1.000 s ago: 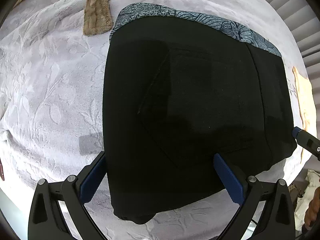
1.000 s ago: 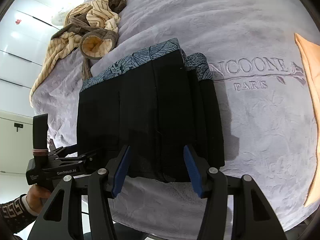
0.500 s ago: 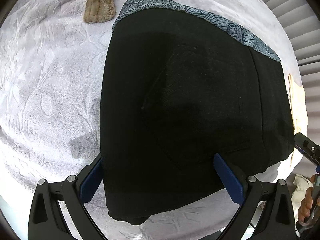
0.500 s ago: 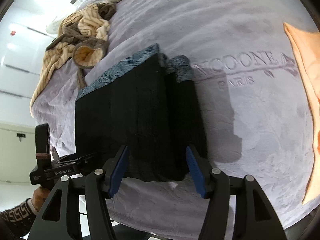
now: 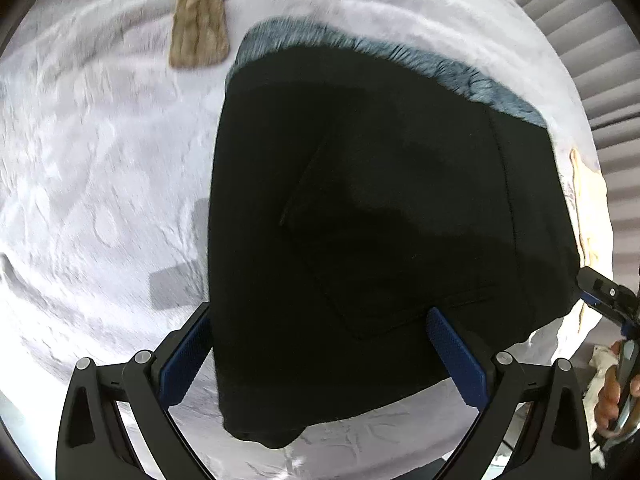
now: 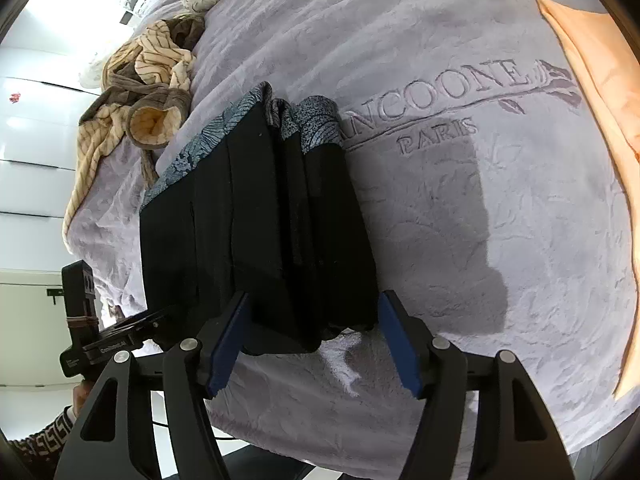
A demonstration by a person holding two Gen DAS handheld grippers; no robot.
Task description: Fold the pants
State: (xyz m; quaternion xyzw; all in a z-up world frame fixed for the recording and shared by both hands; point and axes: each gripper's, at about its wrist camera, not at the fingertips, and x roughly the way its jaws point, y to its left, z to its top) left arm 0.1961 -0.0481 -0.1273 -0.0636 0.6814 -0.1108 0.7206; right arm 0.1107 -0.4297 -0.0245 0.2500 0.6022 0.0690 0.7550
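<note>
So you've got the bed [image 6: 460,240] with its pale lavender blanket, "PARIS" embossed on it, and the black pants [image 5: 360,220] sit folded in a neat stack on the near part of it, patterned blue waistband at the far edge. Far left there's a heap of striped beige clothes [image 6: 136,92], and an orange cloth [image 6: 600,92] lies along the right edge. Your left gripper [image 5: 320,356] has its jaws spread wide over the near left corner of the stack, not pinching anything. Your right gripper [image 6: 316,344] has just been opening its jaws, now spread around the stack's near right end, pads off the fabric.
</note>
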